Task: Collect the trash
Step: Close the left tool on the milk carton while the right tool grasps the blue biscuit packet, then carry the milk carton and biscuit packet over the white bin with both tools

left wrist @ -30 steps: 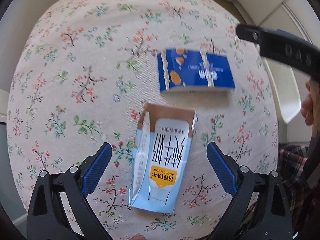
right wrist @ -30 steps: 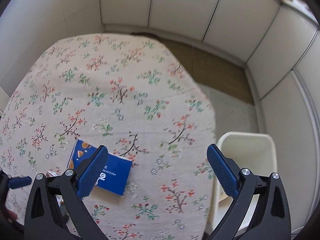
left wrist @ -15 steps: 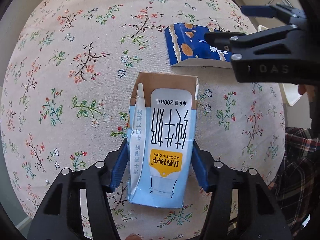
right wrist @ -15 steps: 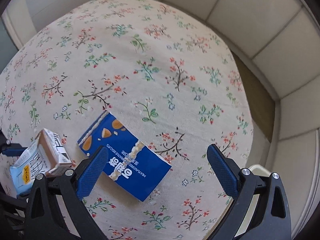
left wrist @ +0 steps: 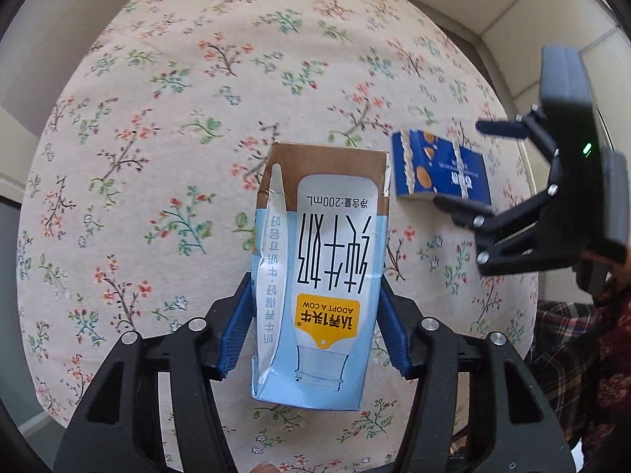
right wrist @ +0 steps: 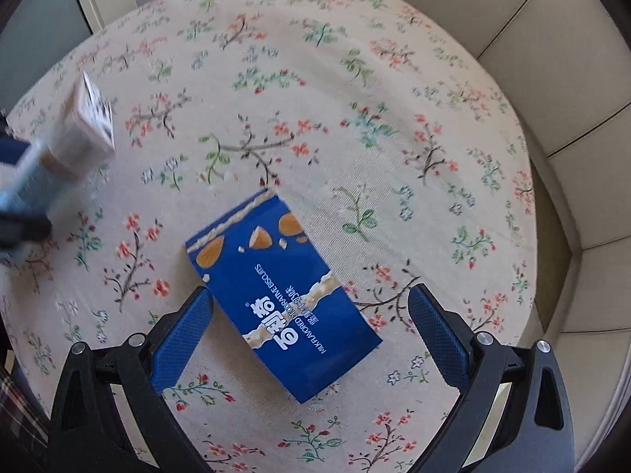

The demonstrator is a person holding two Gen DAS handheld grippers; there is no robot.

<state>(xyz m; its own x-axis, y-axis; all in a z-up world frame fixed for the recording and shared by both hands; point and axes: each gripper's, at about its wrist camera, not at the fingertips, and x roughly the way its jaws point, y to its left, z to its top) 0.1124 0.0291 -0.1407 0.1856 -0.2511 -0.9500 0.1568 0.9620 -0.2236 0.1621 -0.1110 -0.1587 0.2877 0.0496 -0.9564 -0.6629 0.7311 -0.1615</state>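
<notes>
- Left gripper (left wrist: 313, 331) clamps the milk carton (left wrist: 319, 272); it needs carrying off.
- Right gripper (right wrist: 311, 339), fingers spread wide, straddles the biscuit box (right wrist: 280, 299) mid-counter; squeeze next.

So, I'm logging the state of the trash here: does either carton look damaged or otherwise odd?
Yes. The milk carton clamped in the left gripper is dented and creased along one side, its panel buckled inward. The blue biscuit box looks intact, lying flat and skewed between the open fingers of the right gripper.
</notes>
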